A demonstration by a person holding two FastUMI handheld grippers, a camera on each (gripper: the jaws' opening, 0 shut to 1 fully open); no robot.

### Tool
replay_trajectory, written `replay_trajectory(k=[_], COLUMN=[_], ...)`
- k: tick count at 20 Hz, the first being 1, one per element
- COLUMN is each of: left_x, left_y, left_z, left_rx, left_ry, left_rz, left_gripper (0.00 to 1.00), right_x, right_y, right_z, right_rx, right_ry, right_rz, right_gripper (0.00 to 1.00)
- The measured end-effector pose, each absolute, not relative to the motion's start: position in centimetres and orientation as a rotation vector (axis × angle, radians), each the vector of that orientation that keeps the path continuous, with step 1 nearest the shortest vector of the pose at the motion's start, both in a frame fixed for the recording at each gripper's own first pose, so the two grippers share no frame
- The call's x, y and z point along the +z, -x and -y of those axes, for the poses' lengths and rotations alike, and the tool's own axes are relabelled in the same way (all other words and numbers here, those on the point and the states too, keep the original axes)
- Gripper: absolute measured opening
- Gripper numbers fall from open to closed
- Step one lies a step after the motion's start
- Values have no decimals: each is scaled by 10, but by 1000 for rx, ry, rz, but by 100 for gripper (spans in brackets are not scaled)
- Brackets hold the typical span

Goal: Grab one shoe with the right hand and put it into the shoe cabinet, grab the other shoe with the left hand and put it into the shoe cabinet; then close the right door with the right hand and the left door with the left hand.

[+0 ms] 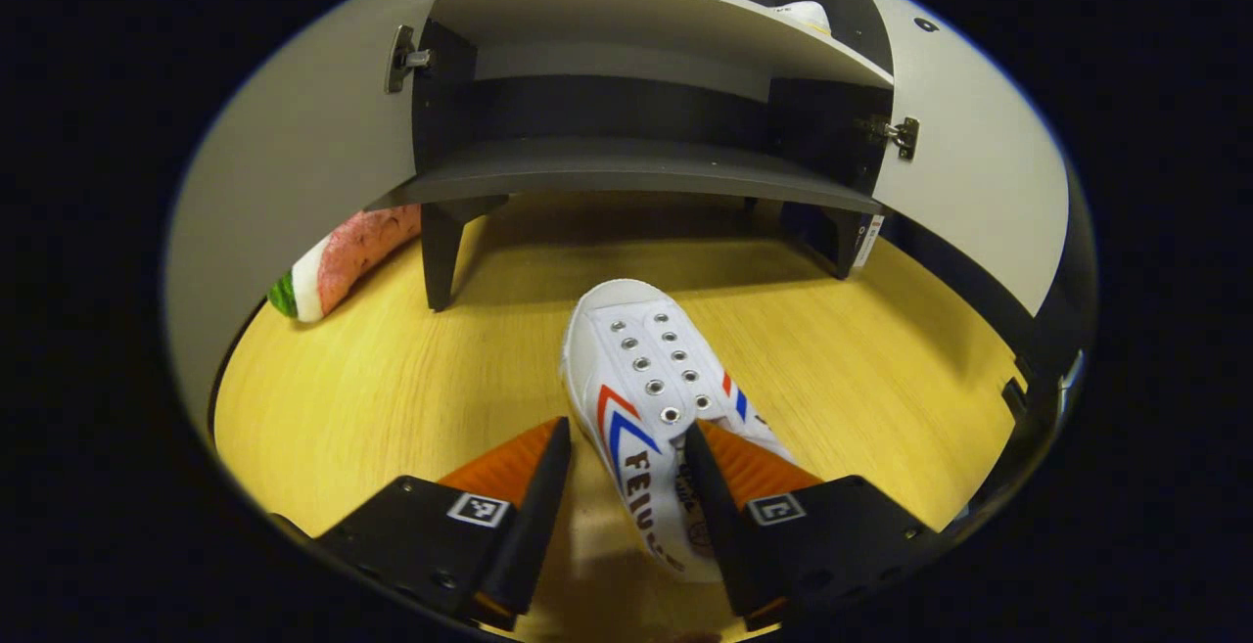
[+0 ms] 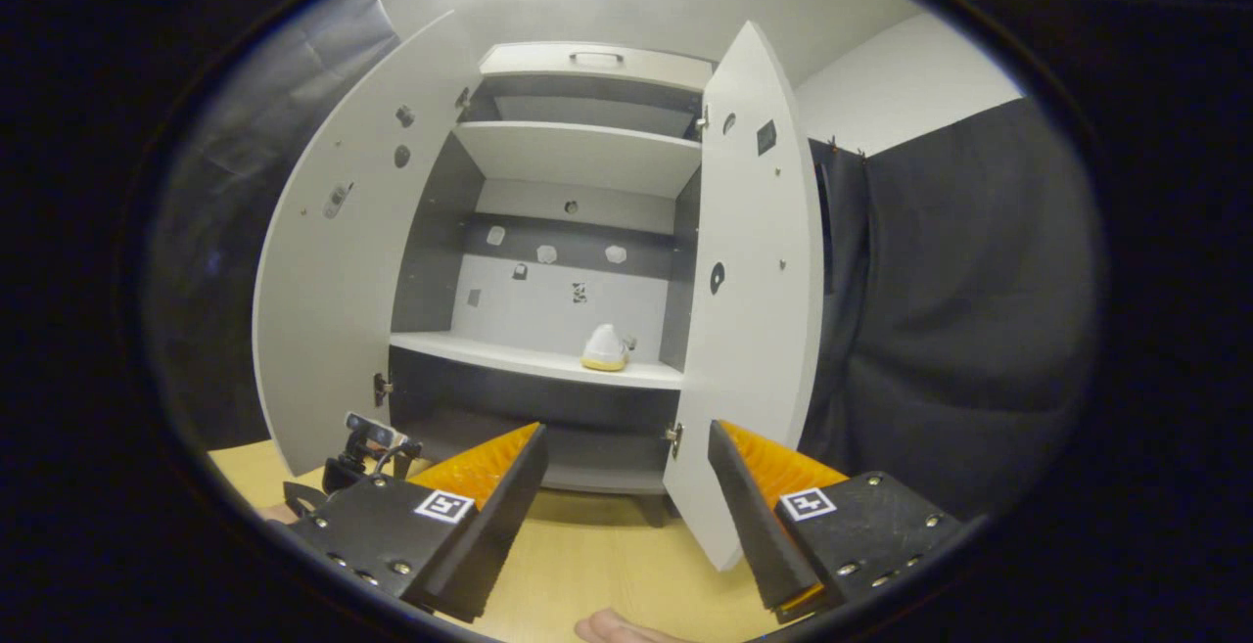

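A white shoe (image 1: 646, 398) with red and blue chevrons lies on the wooden floor (image 1: 392, 379) in front of the cabinet (image 1: 626, 85), toe toward the cabinet. In the left gripper view the left hand-held gripper (image 1: 626, 472) hangs over the shoe's heel end with its 2 fingers spread wide; the right finger sits at the shoe's opening, the left finger stands clear beside it, and whether either touches the shoe cannot be told, so it holds nothing firmly. The other shoe (image 2: 605, 347) sits on the cabinet's middle shelf (image 2: 529, 357), near the right side, seen toe-on in the right gripper view; its white tip also peeps over that shelf (image 1: 636, 22) in the left gripper view. Both doors stand open: the left door (image 2: 333, 281) swung wide, the right door (image 2: 754, 261) edge-on toward the camera. The right hand-held gripper (image 2: 626, 477) is held back from the cabinet, fingers wide apart and empty, aimed at the open cabinet. A small device (image 2: 367, 442) shows low at the left in the right gripper view, beyond that gripper's left finger. Behind the left door, on the floor, lies a watermelon-slice-patterned object (image 1: 338, 266). Dark cloth (image 2: 930, 330) hangs right of the cabinet.
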State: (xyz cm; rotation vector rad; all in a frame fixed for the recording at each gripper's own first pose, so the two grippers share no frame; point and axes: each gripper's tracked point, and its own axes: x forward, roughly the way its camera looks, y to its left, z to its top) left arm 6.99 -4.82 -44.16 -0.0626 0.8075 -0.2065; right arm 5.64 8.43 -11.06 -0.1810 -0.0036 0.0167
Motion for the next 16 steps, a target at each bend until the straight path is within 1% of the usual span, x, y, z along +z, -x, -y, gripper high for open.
replay_trajectory(k=[1,5,8,9,11,12,13,16], left_x=[-444,-448,-449,-450,-451,-451,-452,-440], left_y=[-69,-68,-70,-70,-70,-72,-71,-64], left_z=[50,49,50,45,38,39,39,35], left_rx=[-206,-223,-228,-206,-158,-161,-161,-141], left_ry=[61,52,31,24,52,62,69,43], left_rz=[-799,-852,-841,-833,-841,-822,-821,-788], left_gripper=[55,55,55,47,10,3,1,1], right_x=[-110,-109,-112,-113,-113,-112,-113,-111], right_y=[-56,-56,-54,-52,-49,-48,-46,-41], right_z=[-85,-89,-88,-87,-87,-87,-85,-76], right_rx=[19,29,33,34,37,37,36,21], right_ry=[185,178,179,183,184,181,177,166], right_rz=[6,12,11,10,11,11,11,17], right_gripper=[99,99,98,99,99,99,99,99])
